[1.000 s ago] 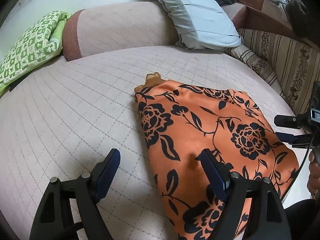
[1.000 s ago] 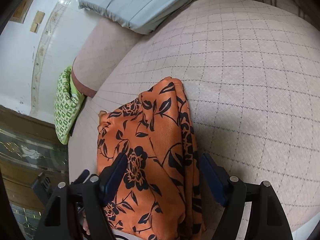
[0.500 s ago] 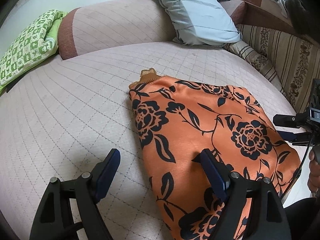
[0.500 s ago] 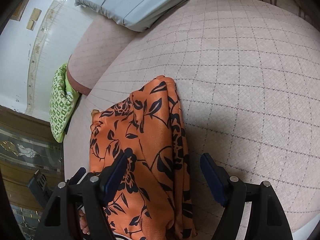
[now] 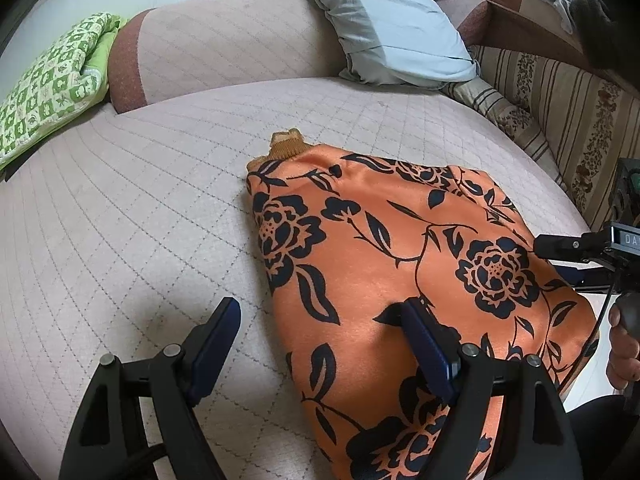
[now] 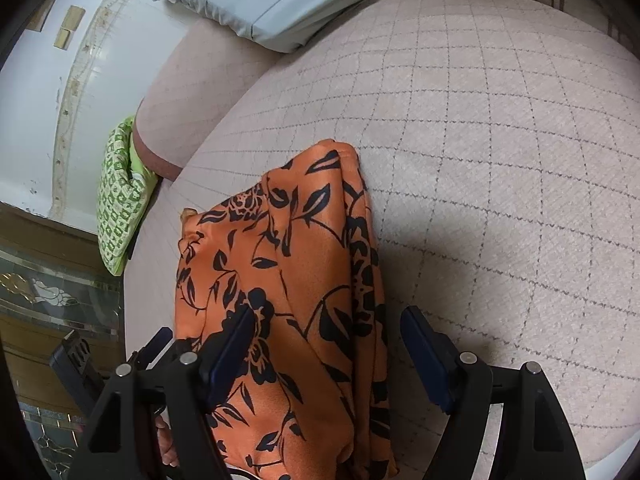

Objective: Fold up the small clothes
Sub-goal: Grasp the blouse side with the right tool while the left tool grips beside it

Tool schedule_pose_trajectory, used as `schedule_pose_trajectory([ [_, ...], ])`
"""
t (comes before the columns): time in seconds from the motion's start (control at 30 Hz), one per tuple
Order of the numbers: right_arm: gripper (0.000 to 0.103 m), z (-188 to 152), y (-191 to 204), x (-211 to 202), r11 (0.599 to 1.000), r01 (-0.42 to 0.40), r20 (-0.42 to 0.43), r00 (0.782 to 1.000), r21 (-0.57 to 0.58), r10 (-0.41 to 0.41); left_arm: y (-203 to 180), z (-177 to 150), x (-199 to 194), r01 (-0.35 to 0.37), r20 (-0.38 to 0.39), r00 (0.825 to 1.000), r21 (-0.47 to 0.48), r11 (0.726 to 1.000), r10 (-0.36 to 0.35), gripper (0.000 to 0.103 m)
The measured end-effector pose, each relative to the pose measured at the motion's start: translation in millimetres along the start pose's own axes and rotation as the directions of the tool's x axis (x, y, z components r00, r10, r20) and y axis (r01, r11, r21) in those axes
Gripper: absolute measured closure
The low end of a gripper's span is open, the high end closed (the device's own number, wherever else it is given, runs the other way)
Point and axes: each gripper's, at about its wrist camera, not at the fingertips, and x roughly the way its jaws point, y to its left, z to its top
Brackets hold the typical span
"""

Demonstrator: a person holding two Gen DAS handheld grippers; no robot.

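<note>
An orange garment with a black flower print [image 5: 392,264] lies folded on the quilted beige cushion [image 5: 140,208]; a small brown ribbed collar sticks out at its far corner. It also shows in the right wrist view [image 6: 288,300], with stacked folded edges on its right side. My left gripper [image 5: 320,344] is open and empty, its right finger over the garment's left part, its left finger over bare cushion. My right gripper [image 6: 332,348] is open and empty, straddling the garment's near right edge. The right gripper also shows at the right of the left wrist view [image 5: 580,256].
A light blue pillow [image 5: 384,28] leans at the back. A green patterned folded cloth [image 5: 52,80] lies at the far left beside the bolster [image 5: 224,48]. A striped sofa back [image 5: 560,112] runs along the right. The cushion's front edge is near both grippers.
Both grippers have drawn back slightly towards the near edge; the garment lies still and looks a little farther off. Both stay open.
</note>
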Motion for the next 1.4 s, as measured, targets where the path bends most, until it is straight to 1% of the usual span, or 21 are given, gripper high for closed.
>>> schedule_pose_trajectory([
  [0.13,0.025,-1,-3,10,1.0,0.0,-0.029,1.0,0.016,0.0,0,-1,8,0.041,-0.034,0.999,-0.01,0.999,-0.041,0.019],
  [0.23,0.025,-2,-3,21,1.0,-0.004,-0.061,0.998,0.017,0.005,4,-2,13,0.072,-0.051,0.996,-0.041,0.997,-0.074,0.017],
  [0.3,0.025,-3,-1,25,1.0,-0.01,-0.064,0.998,0.008,0.01,6,-2,18,0.098,-0.064,0.993,-0.067,0.993,-0.103,0.016],
  [0.4,0.025,-3,0,31,0.999,-0.043,-0.058,0.997,0.009,0.043,9,-2,26,0.157,-0.092,0.982,-0.112,0.981,-0.167,0.015],
  [0.5,0.025,-1,-1,37,0.995,-0.095,-0.055,0.994,0.033,0.097,10,-2,31,0.182,-0.098,0.976,-0.138,0.974,-0.197,0.013],
  [0.6,0.027,-1,-2,44,0.986,-0.155,-0.059,0.986,0.061,0.158,10,-1,34,0.205,-0.1,0.97,-0.149,0.967,-0.221,0.013],
  [0.7,0.034,-2,1,48,0.987,-0.15,-0.063,0.986,0.052,0.153,14,-1,36,0.233,-0.098,0.963,-0.164,0.959,-0.251,0.013],
  [0.73,0.04,-3,3,48,0.988,-0.146,-0.066,0.987,0.043,0.149,14,-1,36,0.234,-0.102,0.962,-0.16,0.959,-0.252,0.013],
  [0.77,0.044,-4,5,49,0.99,-0.138,-0.069,0.988,0.033,0.14,13,-1,36,0.235,-0.104,0.962,-0.152,0.96,-0.252,0.015],
  [0.87,0.052,-5,7,50,0.99,-0.138,-0.067,0.988,0.029,0.139,14,-1,33,0.24,-0.1,0.962,-0.14,0.96,-0.255,0.023],
  [0.9,0.053,-5,8,50,0.991,-0.134,-0.066,0.989,0.023,0.136,14,0,32,0.242,-0.096,0.962,-0.137,0.961,-0.256,0.027],
  [0.93,0.054,-6,11,50,0.992,-0.125,-0.063,0.99,0.011,0.126,14,0,30,0.244,-0.093,0.962,-0.13,0.961,-0.256,0.028],
  [1.0,0.054,-8,14,48,0.994,-0.111,-0.056,0.992,-0.01,0.111,14,0,28,0.245,-0.082,0.963,-0.12,0.962,-0.255,0.034],
  [1.13,0.055,-8,12,49,0.993,-0.114,-0.062,0.992,0.001,0.114,15,-1,27,0.239,-0.079,0.965,-0.123,0.963,-0.249,0.034],
  [1.2,0.055,-8,10,50,0.993,-0.119,-0.064,0.991,0.009,0.12,16,0,31,0.247,-0.09,0.961,-0.14,0.959,-0.261,0.03],
  [1.3,0.054,-9,12,49,0.994,-0.109,-0.057,0.992,-0.003,0.109,15,2,32,0.249,-0.092,0.961,-0.135,0.959,-0.262,0.031],
  [1.33,0.056,-9,15,48,0.995,-0.102,-0.05,0.994,-0.011,0.102,16,2,30,0.252,-0.086,0.96,-0.14,0.958,-0.265,0.033],
  [1.4,0.06,-11,22,44,0.996,-0.084,-0.03,0.996,-0.039,0.083,14,6,28,0.254,-0.074,0.961,-0.132,0.958,-0.265,0.048],
])
